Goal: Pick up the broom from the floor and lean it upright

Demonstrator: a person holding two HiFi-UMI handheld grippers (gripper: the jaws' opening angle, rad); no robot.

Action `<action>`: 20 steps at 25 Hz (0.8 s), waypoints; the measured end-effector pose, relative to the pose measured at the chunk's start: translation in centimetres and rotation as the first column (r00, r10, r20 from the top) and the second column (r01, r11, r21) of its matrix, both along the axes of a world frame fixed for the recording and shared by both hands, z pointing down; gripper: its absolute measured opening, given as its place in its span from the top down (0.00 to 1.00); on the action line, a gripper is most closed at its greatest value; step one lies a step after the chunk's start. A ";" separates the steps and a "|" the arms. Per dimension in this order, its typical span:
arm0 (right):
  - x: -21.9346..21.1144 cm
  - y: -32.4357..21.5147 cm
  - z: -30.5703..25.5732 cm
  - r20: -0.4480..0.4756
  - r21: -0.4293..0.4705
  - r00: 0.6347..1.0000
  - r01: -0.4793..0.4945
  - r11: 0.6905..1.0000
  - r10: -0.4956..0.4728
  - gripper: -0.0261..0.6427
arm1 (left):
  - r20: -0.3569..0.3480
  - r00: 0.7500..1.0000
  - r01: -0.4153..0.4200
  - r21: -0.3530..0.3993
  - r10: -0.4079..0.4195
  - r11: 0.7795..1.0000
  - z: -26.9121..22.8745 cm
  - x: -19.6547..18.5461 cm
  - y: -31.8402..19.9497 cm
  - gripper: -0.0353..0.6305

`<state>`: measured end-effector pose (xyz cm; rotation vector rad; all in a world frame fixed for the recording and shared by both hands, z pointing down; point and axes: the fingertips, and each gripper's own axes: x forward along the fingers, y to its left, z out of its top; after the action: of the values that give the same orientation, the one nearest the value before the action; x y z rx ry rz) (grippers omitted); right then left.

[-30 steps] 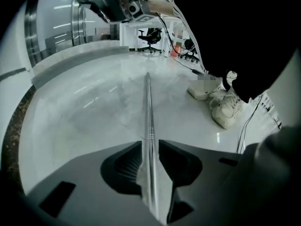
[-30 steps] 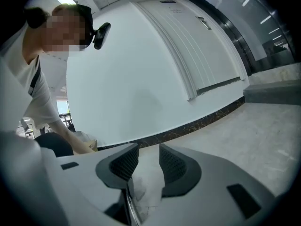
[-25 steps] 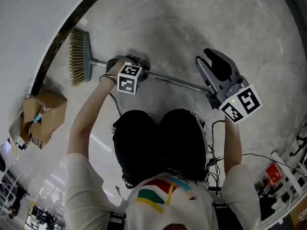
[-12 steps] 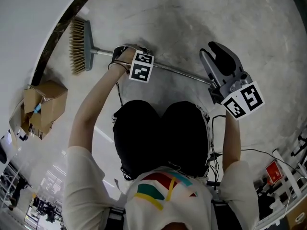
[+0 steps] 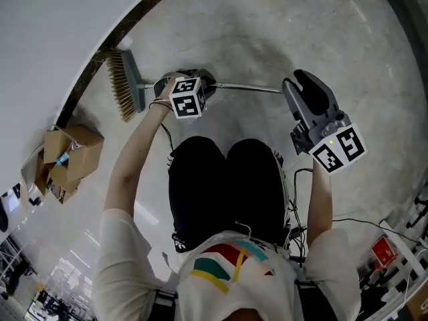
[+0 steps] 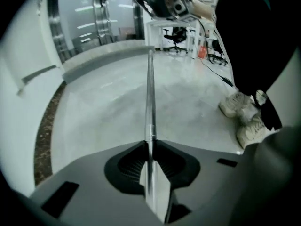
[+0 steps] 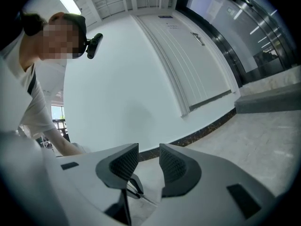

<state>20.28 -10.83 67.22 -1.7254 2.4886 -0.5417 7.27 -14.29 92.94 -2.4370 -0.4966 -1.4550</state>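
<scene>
The broom lies low over the grey floor, its straw head [image 5: 126, 85] close to the wall's dark skirting and its metal handle [image 5: 244, 86] running right. My left gripper [image 5: 197, 85] is on the handle just beside the head. In the left gripper view the pole [image 6: 150, 93] runs straight between the jaws [image 6: 149, 147], which are closing with their pads against it. My right gripper [image 5: 304, 85] hovers at the handle's far end, which is hidden behind it. Its jaws [image 7: 148, 161] stand a little apart with nothing between them.
A torn cardboard box [image 5: 70, 156] sits by the white wall [image 5: 53, 32] at the left. The person's legs and pale shoes [image 6: 242, 112] are close behind the broom. Cables and a red item [image 5: 382, 251] lie at the lower right. A white door [image 7: 188, 65] is set in the wall.
The broom has swung: its head shifted right and the handle, slanting down to the right before, now runs nearly level. My left gripper moved with it. The right gripper rose slightly.
</scene>
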 end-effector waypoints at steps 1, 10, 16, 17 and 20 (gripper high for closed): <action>0.1 -0.1 -1.7 -0.009 0.023 1.000 -0.007 1.000 0.007 0.75 | -0.061 0.996 0.072 0.015 -0.071 0.997 -2.4 0.9 -1.9 0.78; -0.1 -0.6 -14.2 -0.041 0.217 0.999 -0.013 0.976 0.022 0.75 | -0.523 0.646 0.597 -0.106 -0.555 0.795 -23.3 0.4 -14.3 0.78; -2.0 -0.4 -16.5 -0.032 0.233 0.999 0.024 0.972 -0.017 0.75 | -0.698 0.187 0.860 -0.223 -0.691 0.458 -32.0 -6.5 -17.8 0.78; -2.4 -0.7 -16.7 -0.032 0.239 0.999 0.036 0.970 -0.029 0.75 | -0.713 0.114 0.881 -0.249 -0.692 0.402 -33.1 -7.9 -18.1 0.78; -3.4 -0.9 -17.2 -0.031 0.261 0.998 0.067 0.963 -0.061 0.75 | -0.724 -0.076 0.915 -0.324 -0.686 0.240 -35.4 -11.7 -18.9 0.78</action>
<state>16.93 -11.70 49.98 -1.5648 2.5036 -0.1854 -4.47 -33.17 57.54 -2.7324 1.6416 -0.2628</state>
